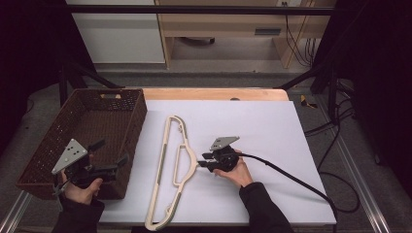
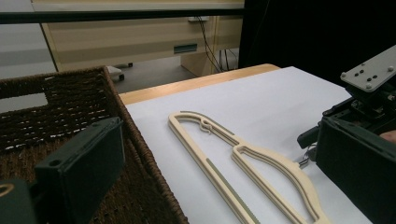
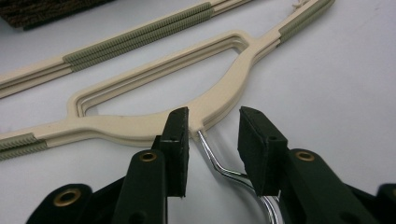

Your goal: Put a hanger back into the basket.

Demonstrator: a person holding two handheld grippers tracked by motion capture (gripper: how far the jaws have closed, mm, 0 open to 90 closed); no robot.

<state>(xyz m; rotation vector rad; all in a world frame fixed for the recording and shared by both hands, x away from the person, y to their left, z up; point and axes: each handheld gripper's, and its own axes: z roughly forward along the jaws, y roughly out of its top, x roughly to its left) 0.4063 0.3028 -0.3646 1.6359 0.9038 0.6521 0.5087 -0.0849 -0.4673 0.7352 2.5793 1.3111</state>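
Observation:
A cream plastic hanger (image 1: 162,165) lies flat on the white tabletop (image 1: 272,131), and its chrome hook (image 3: 219,165) points to the right. My right gripper (image 1: 203,160) is at the hanger's neck. In the right gripper view its jaws (image 3: 212,140) stand open, one on each side of the hook, which passes between them without being clamped. The hanger (image 3: 140,123) runs across just beyond the jaw tips. My left gripper (image 1: 111,153) is open and hovers over the near right corner of the basket (image 1: 136,121), holding nothing. The left gripper view shows the hanger (image 2: 271,163) and the right gripper (image 2: 310,140).
The brown wicker basket (image 2: 56,107) stands at the table's left edge, and no contents show in it. A wooden strip (image 1: 214,93) borders the far side of the table. The right gripper's black cable (image 1: 291,177) trails off to the right.

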